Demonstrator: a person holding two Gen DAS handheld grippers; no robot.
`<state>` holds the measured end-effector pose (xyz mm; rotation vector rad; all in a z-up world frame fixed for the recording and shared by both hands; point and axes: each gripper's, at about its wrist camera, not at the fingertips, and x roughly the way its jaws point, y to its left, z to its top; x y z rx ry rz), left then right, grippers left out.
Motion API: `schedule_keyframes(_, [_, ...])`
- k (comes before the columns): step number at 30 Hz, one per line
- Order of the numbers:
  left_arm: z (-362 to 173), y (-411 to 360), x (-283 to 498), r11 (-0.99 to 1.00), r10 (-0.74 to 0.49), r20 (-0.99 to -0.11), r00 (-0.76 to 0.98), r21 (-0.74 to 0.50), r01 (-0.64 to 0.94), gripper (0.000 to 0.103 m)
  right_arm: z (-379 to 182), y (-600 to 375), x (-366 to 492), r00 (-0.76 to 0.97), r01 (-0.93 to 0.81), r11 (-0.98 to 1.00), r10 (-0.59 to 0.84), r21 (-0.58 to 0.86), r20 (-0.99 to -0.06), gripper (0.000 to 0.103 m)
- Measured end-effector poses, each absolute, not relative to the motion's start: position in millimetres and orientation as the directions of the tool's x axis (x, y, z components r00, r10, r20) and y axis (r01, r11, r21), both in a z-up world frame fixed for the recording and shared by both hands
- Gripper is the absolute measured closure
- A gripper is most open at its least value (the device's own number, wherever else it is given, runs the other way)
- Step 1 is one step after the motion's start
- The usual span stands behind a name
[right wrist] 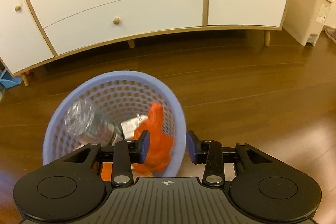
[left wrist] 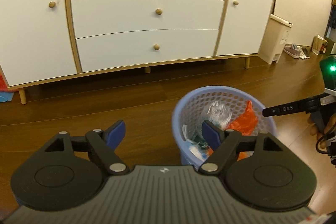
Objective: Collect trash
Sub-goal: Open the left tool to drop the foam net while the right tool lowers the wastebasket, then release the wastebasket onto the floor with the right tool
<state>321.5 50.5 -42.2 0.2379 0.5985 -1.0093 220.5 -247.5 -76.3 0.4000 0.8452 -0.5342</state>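
A light blue perforated basket [left wrist: 222,92] stands on the wood floor. Inside lie an orange plastic bag [left wrist: 246,121], crumpled clear plastic [left wrist: 218,112] and other wrappers. My left gripper [left wrist: 164,132] is open and empty, just left of the basket, with its right finger over the rim. In the right wrist view the basket [right wrist: 117,76] sits directly below. My right gripper [right wrist: 168,146] is open, with the orange bag [right wrist: 156,129] and the basket's near right wall lying under the gap. Clear plastic [right wrist: 79,117] and a printed paper slip [right wrist: 130,126] lie beside the bag.
A white sideboard [left wrist: 147,14] with wooden knobs and short legs runs along the wall behind the basket. A beige pedal bin [left wrist: 277,39] stands at its right end, with shoes [left wrist: 294,51] beyond. A hand [left wrist: 323,125] holds the right gripper at the frame's right edge.
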Motion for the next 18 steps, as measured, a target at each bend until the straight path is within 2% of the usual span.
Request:
schedule_keyframes(6, [-34.8,48.7,293.4,0.515,-0.740,-0.561,0.371,-0.118,0.849,0.014,-54.3,-253.9,197.9,0.570,0.593,0.790,-0.275,0.156,-0.774,0.067])
schedule_keyframes(18, [-21.3,57.3,256.0,0.529,-0.716,-0.592,0.369,-0.116,0.841,0.009,25.0,-236.8,132.4,0.637,0.503,0.850,-0.239,0.160,-0.733,0.066])
